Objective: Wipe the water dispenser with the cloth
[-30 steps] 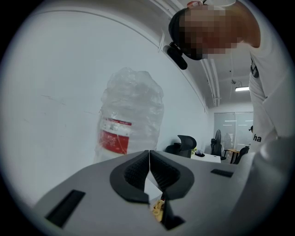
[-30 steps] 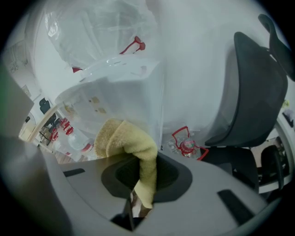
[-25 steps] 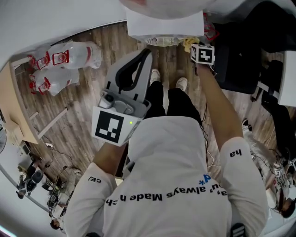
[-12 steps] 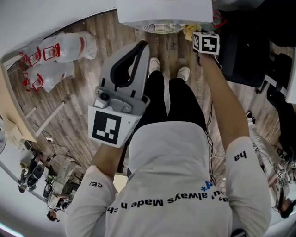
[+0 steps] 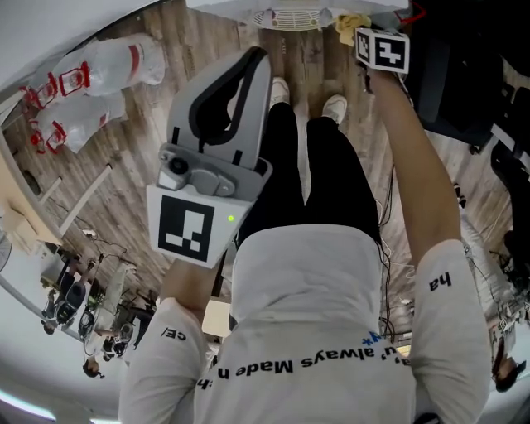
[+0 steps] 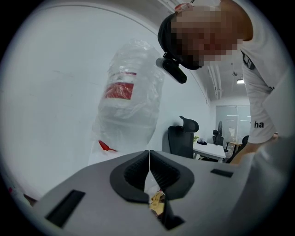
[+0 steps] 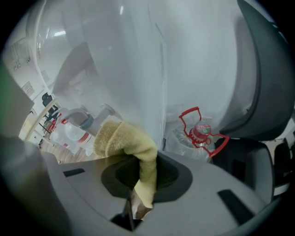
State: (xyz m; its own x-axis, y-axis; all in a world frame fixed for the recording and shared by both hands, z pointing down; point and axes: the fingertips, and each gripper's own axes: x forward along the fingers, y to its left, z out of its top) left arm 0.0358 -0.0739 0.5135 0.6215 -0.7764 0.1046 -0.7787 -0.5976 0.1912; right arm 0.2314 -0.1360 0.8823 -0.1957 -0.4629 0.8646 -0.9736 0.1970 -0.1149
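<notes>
The white water dispenser point(image 5: 290, 10) stands at the top of the head view, its drip grille just showing. My right gripper point(image 5: 364, 33) is shut on the yellow cloth point(image 5: 348, 25) and holds it against the dispenser's front. In the right gripper view the cloth point(image 7: 126, 140) bulges out of the shut right gripper point(image 7: 146, 170) and presses on the white dispenser panel point(image 7: 138, 60), next to the taps point(image 7: 92, 117). My left gripper point(image 5: 252, 62) hangs shut and empty over the floor. In its own view the left gripper point(image 6: 149, 159) points up at a wrapped water bottle point(image 6: 129, 97).
Two plastic-wrapped water bottles point(image 5: 99, 70) lie on the wooden floor at the left. A black office chair point(image 5: 451, 74) stands right of the dispenser. A bottle with a red cap and handle point(image 7: 201, 131) sits beside the dispenser. Cables point(image 5: 385, 248) trail on the floor.
The dispenser has slid toward the top edge of the head view. My right gripper and the cloth have gone up and right with it. The left gripper looms larger and lower.
</notes>
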